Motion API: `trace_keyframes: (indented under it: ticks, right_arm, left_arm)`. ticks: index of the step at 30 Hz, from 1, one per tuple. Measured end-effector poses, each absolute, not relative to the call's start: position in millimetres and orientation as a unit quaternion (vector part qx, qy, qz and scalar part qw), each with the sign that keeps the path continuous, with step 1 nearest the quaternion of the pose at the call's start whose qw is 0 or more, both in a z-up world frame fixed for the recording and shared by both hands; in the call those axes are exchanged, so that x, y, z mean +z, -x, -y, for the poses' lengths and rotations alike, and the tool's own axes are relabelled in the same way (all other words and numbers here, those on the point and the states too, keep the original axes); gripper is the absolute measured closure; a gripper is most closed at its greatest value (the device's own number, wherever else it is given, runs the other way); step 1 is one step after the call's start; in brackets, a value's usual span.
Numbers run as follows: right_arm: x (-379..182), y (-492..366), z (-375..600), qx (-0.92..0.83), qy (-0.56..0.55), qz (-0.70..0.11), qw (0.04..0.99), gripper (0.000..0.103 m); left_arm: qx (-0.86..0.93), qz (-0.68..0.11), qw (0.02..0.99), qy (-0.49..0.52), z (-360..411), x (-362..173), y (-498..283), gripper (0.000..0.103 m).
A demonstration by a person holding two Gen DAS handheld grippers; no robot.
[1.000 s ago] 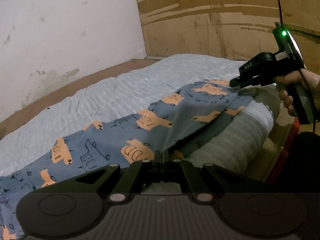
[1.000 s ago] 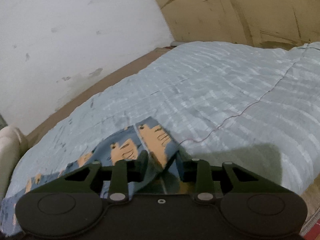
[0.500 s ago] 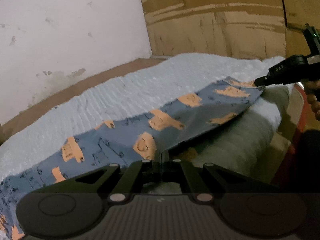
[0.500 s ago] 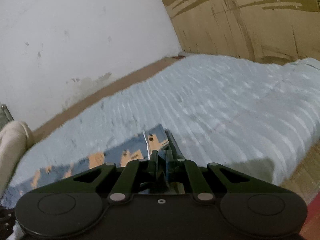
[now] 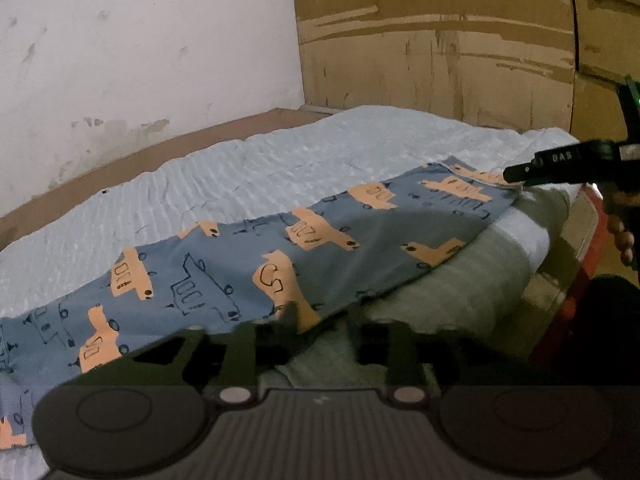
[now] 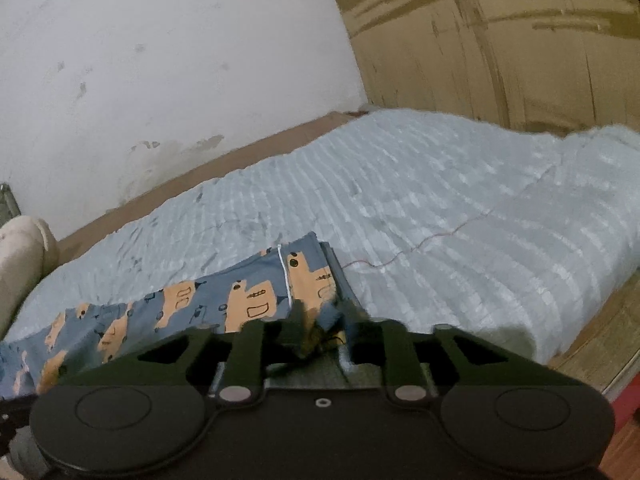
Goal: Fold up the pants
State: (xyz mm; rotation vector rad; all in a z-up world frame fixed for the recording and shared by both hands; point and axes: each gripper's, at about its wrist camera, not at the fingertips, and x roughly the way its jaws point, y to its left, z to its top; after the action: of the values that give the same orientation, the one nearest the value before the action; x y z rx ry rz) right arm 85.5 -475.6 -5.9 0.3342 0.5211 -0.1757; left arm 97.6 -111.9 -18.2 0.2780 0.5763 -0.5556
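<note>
Pale blue ribbed bedspread (image 5: 248, 184) beside a stained white wall (image 5: 140, 60) and brown cardboard sheeting (image 5: 440, 48).

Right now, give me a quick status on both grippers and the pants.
Left gripper and right gripper just opened, letting go. Blue car-print pants flat along the pale blue quilt. Nothing in the way.

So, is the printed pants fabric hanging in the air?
No, the pants lie flat on the light blue bedcover.
</note>
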Motion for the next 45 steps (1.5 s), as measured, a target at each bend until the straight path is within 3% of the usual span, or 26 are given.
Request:
trace_keyframes:
  ticks: [1,3,5,12,14,16,19,22,28,36,38,41,43,45]
  right_arm:
    - [-5.2,-82.8,475.5,-0.084,-0.161,-0.253,0.95,0.048]
    - [-5.3,-76.2,477.6,-0.069,-0.166,-0.253,0.951,0.04]
    - [-6.7,-70.6,481.2,-0.068,-0.174,-0.257,0.948,0.037]
    - [-17.6,-90.4,487.8,-0.032,-0.198,-0.287,0.937,0.033]
    - [-20.2,-102.4,486.7,-0.036,-0.208,-0.293,0.933,0.042]
    - [-23.6,-111.4,485.7,-0.056,-0.215,-0.296,0.929,0.067]
    - [-27.5,-112.7,491.2,-0.071,-0.256,-0.278,0.923,0.081]
    - [-23.0,-108.6,493.2,-0.076,-0.252,-0.254,0.931,0.088]
    - [-0.8,-99.2,509.9,-0.094,-0.233,-0.217,0.943,0.091]
    - [-24.2,-108.6,516.8,-0.11,-0.227,-0.25,0.935,0.092]
    - [-25.9,-108.4,513.7,-0.107,-0.217,-0.257,0.936,0.088]
    - [-22.8,-105.0,512.0,-0.103,-0.206,-0.256,0.939,0.07]
    - [-17.1,-100.6,506.3,-0.107,-0.187,-0.252,0.944,0.04]
    - [-8.7,-96.2,494.1,-0.114,-0.155,-0.238,0.952,0.019]
  left_arm:
    - [-0.265,-0.276,0.915,-0.132,110.8,-16.8,-95.4,0.058]
    - [-0.252,-0.262,0.923,-0.128,108.5,-13.6,-90.4,0.04]
    - [-0.237,-0.246,0.932,-0.123,105.0,-10.5,-86.1,0.031]
    - [-0.151,-0.277,0.943,-0.105,89.7,-14.6,-104.7,0.027]
    - [-0.123,-0.284,0.947,-0.091,81.0,-16.1,-111.2,0.026]
    - [-0.098,-0.285,0.95,-0.081,72.1,-15.7,-114.8,0.025]
    - [-0.079,-0.286,0.952,-0.071,59.4,-12.1,-114.4,0.024]
    - [-0.069,-0.285,0.953,-0.074,52.0,-8.2,-112.5,0.023]
    - [-0.054,-0.281,0.955,-0.072,42.4,-4.0,-110.6,0.023]
    - [-0.036,-0.283,0.957,-0.062,25.1,-3.5,-109.7,0.022]
    - [-0.029,-0.284,0.957,-0.052,13.6,-0.1,-107.8,0.019]
    - [-0.009,-0.282,0.959,-0.042,-5.1,6.2,-104.5,0.015]
    - [0.015,-0.28,0.959,-0.035,-20.0,10.8,-101.2,0.013]
    - [0.042,-0.279,0.959,-0.024,-37.1,14.0,-97.8,0.012]
